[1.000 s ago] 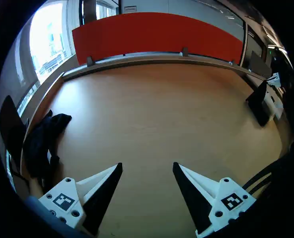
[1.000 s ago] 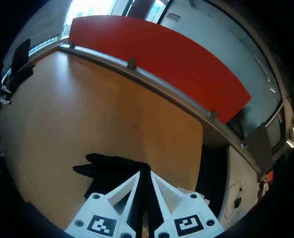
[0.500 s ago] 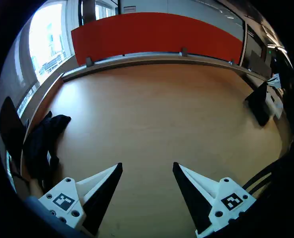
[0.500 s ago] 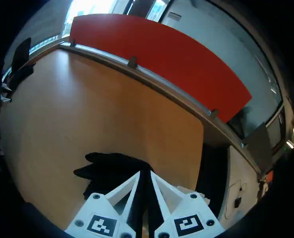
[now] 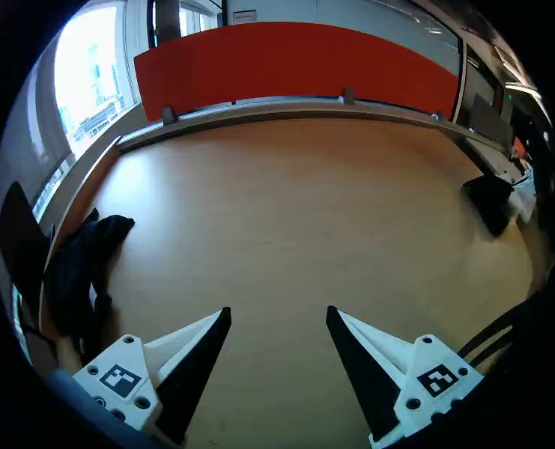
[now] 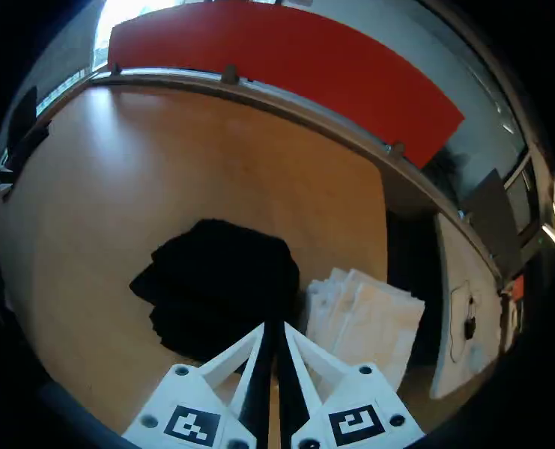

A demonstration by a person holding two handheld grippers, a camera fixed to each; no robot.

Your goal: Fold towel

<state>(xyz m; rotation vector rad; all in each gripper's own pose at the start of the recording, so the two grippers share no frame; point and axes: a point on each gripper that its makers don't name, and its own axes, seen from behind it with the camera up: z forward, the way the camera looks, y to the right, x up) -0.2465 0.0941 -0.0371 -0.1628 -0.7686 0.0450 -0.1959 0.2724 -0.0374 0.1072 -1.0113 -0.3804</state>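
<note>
item – black towel (image 6: 217, 288); lies in a loosely bunched, partly doubled heap on the wooden table (image 6: 127, 187), near its right end, just beside a stack of white sheets (image 6: 363, 314); folds uneven, edges not squared, so the fold reads as unfinished.

handling, judged – soft and limp, light, no stiffness to hold a shape; likely to sag and drag when lifted by one point; not fragile, not slippery on the wood; best taken at two corners of one edge, pinched through a single layer, so the cloth can be drawn flat.

right gripper (image 6: 274, 327) – jaws closed together, tips over the near edge of the towel; whether a fold of cloth is caught between them cannot be told.

left gripper (image 5: 277, 310) – jaws wide apart, holding nothing, above bare table well apart from the towel.

other – red partition (image 5: 299, 63) along the far edge of the table; dark garment (image 5: 82, 262) heaped at the table's left edge in the left gripper view.
</note>
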